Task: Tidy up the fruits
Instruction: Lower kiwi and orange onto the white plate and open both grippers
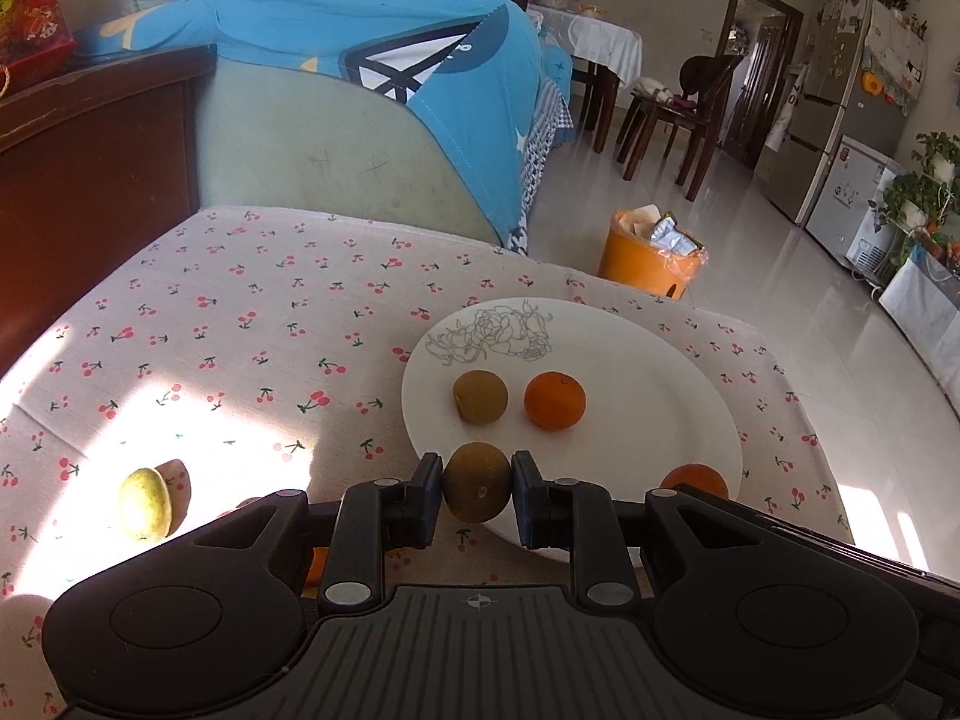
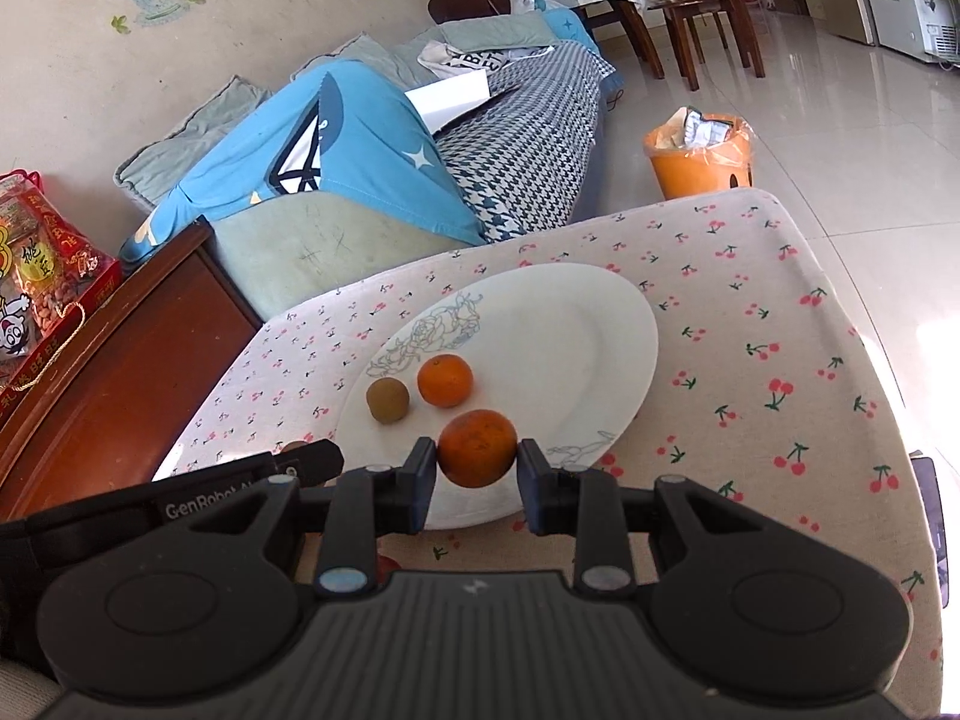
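A white plate (image 1: pixel 648 360) with a drawn flower lies on the cherry-print cloth. On it rest a brown kiwi (image 1: pixel 480 396) and an orange (image 1: pixel 555 401). My left gripper (image 1: pixel 477 489) is shut on a second kiwi (image 1: pixel 477 498), held over the plate's near rim. In the right wrist view the same plate (image 2: pixel 570 324) carries the kiwi (image 2: pixel 388 399) and the orange (image 2: pixel 445 380). My right gripper (image 2: pixel 478 450) is shut on another orange (image 2: pixel 478 438) just above the plate's near part. That held orange (image 1: pixel 696 479) peeks out at the right in the left wrist view.
A yellow-green pear (image 1: pixel 144 504) and a reddish fruit (image 1: pixel 177 477) lie on the cloth to the left of the plate. A dark wooden cabinet (image 1: pixel 90 168) stands at the left and a sofa with a blue cover (image 1: pixel 372 96) behind the table. An orange waste bin (image 1: pixel 651 261) sits on the floor beyond the table's far edge.
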### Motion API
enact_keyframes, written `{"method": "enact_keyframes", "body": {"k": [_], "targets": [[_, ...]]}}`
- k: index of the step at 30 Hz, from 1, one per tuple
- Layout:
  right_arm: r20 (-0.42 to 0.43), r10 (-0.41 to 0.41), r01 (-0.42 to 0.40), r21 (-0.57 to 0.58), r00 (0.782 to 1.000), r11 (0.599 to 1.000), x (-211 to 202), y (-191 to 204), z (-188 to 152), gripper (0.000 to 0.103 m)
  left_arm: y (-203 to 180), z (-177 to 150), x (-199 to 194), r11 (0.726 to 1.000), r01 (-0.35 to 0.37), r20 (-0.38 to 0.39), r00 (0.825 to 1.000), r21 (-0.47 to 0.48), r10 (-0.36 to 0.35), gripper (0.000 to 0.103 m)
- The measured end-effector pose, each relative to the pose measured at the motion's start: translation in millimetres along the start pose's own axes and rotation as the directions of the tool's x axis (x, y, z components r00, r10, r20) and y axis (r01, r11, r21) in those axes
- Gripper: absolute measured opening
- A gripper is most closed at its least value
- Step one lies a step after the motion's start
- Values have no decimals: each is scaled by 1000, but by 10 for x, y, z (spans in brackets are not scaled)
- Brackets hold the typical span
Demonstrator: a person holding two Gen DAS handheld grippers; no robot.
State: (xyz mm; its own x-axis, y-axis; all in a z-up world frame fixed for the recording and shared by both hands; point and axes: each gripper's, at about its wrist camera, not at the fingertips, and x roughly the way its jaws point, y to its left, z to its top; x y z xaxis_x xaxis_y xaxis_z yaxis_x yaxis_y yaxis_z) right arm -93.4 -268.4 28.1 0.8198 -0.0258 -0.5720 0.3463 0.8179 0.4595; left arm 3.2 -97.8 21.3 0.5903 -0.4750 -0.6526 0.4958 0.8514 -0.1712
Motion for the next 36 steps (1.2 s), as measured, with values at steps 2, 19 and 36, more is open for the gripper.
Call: {"method": "enact_keyframes", "body": {"k": [2, 19, 36], "targets": [[-4, -3, 3, 0, 1000, 1000, 18, 1, -7, 29, 3, 1, 31, 1000, 4, -5, 1000, -5, -4, 22], [-15, -13, 13, 3, 1000, 1000, 60, 15, -28, 33, -17, 34, -35, 1000, -18, -9, 1000, -10, 17, 49], [-52, -6, 0, -108, 999, 994, -53, 219, -148, 39, 166, -46, -311, 991, -130, -57, 990, -18, 128, 60]]}}
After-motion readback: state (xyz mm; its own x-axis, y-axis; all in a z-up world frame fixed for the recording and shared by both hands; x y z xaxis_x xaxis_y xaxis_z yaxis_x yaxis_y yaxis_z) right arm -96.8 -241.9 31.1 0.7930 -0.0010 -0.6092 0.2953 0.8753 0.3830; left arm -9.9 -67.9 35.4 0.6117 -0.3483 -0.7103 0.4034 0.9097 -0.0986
